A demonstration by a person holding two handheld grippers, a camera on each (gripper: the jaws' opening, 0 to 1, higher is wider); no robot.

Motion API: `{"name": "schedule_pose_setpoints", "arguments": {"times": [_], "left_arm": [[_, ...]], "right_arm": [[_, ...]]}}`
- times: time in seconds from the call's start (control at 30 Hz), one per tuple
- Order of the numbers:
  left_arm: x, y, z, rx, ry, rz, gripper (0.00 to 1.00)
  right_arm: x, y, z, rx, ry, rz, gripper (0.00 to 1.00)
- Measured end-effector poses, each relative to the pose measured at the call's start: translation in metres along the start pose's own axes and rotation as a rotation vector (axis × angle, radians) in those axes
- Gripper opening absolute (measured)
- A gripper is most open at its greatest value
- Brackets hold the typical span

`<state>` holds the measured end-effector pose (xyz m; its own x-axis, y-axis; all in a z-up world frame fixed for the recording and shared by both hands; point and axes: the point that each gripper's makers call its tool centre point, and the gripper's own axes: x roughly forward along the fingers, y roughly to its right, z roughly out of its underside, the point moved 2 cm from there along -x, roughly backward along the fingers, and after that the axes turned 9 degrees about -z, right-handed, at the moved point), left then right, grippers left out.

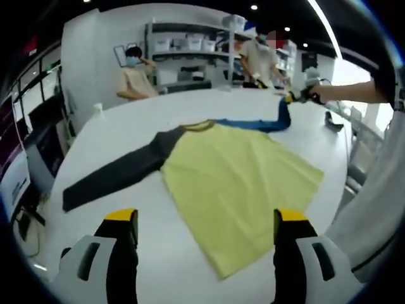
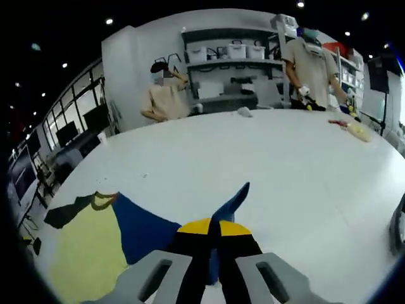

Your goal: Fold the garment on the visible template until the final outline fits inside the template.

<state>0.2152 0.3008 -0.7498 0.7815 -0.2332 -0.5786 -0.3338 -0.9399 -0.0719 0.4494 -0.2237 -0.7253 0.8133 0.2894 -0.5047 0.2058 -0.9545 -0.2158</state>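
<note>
White table (image 1: 190,253) carries the shirt (image 1: 240,183): yellow body spread flat mid-table, dark sleeve (image 1: 114,174) stretched flat toward its edge, blue sleeve (image 1: 262,123) drawn out the other way w/ its end lifted. Right gripper (image 2: 211,235) fingers pressed together, pinching the blue sleeve's cuff (image 2: 231,202). Left gripper (image 1: 205,221) hovers over the near table edge, fingers spread, nothing between them. Two people stand at the far side by shelves (image 1: 190,54).

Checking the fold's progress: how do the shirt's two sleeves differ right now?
The dark sleeve lies flat and stretched out on the white table; the blue sleeve is lifted at its end, pinched in the right claw. One is charcoal, the other blue. Both join the same yellow body.
</note>
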Motion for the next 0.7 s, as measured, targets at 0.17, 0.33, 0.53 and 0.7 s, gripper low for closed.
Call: {"name": "schedule_pose_setpoints", "arguments": {"times": [0.17, 0.33, 0.53, 0.7], "left_arm": [[-0.007, -0.011, 0.005, -0.018, 0.026, -0.032, 0.83], [-0.007, -0.019, 0.012, -0.05, 0.033, -0.049, 0.83], [-0.013, -0.02, 0.014, -0.066, 0.046, -0.052, 0.83], [-0.017, -0.03, 0.015, -0.082, 0.057, -0.066, 0.83]], "right_arm": [[0.017, -0.049, -0.044, -0.053, 0.043, -0.103, 0.0], [0.026, -0.093, -0.073, -0.097, 0.075, -0.173, 0.0], [0.043, -0.16, -0.099, -0.135, 0.108, -0.278, 0.0], [0.059, -0.209, -0.109, -0.187, 0.106, -0.376, 0.0]]}}
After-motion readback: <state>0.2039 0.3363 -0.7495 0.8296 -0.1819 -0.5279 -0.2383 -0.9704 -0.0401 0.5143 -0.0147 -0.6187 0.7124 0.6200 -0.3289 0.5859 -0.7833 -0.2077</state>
